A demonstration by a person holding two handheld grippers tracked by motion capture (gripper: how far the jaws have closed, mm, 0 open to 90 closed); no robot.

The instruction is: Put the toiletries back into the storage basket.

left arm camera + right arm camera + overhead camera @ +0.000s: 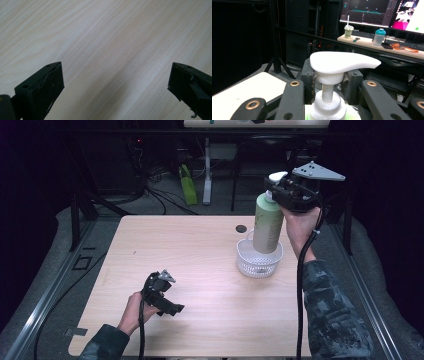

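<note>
While my right gripper (281,190) holds the green pump bottle (267,226) by its neck, fingers clamped just under the white pump head (339,63), I log the item as upright, its base down inside the white mesh basket (259,261) at the far right of the tabletop (200,270). Whether the base rests on the basket floor or hangs just above it, I cannot tell. Step in hand, as I judge it: bottle at the basket, either being set in or about to be lifted out; grip not released. Left gripper (167,305): idle low over the near left of the tabletop, fingers (40,90) spread wide, nothing between them, bare wood beneath. Next move calls for a straight vertical path so the bottle clears or meets the basket wall without tipping it; the basket is light and unsecured, so the free left gripper may need to steady its rim.
</note>
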